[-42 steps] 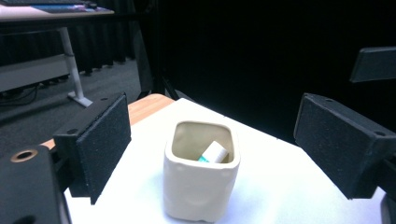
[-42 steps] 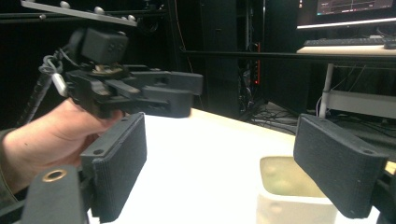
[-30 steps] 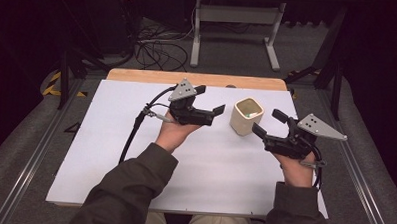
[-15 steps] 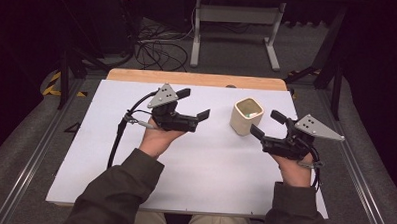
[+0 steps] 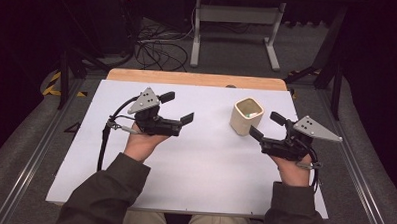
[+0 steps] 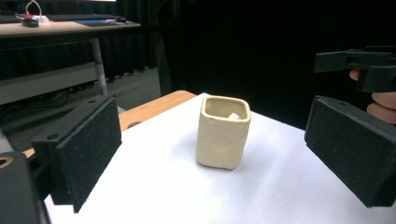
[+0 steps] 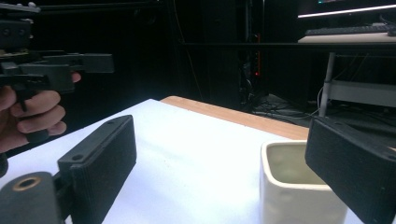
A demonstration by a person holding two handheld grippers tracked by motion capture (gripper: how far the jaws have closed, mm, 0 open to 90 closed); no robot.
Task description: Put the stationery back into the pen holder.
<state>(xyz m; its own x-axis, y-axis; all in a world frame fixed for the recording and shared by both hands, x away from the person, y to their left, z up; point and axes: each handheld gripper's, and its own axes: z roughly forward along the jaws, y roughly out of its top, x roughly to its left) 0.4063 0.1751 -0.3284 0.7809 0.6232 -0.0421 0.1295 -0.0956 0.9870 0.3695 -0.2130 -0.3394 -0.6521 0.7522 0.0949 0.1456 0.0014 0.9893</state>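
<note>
White paper covers your worktop (image 5: 194, 167), and dark room sits all around it. Your cream cup (image 5: 246, 115) stands upright on the far right part of the paper. Your right claw (image 5: 267, 126) is just beside the cup and spread wide, gripping nothing. Your left claw (image 5: 177, 108) is well apart from it, also spread wide with nothing in it. So your right hand (image 5: 290, 168) is nearer. Looking along your left claw, you can see a small pale thing (image 6: 233, 115) inside the cup; I cannot tell what it is.
</note>
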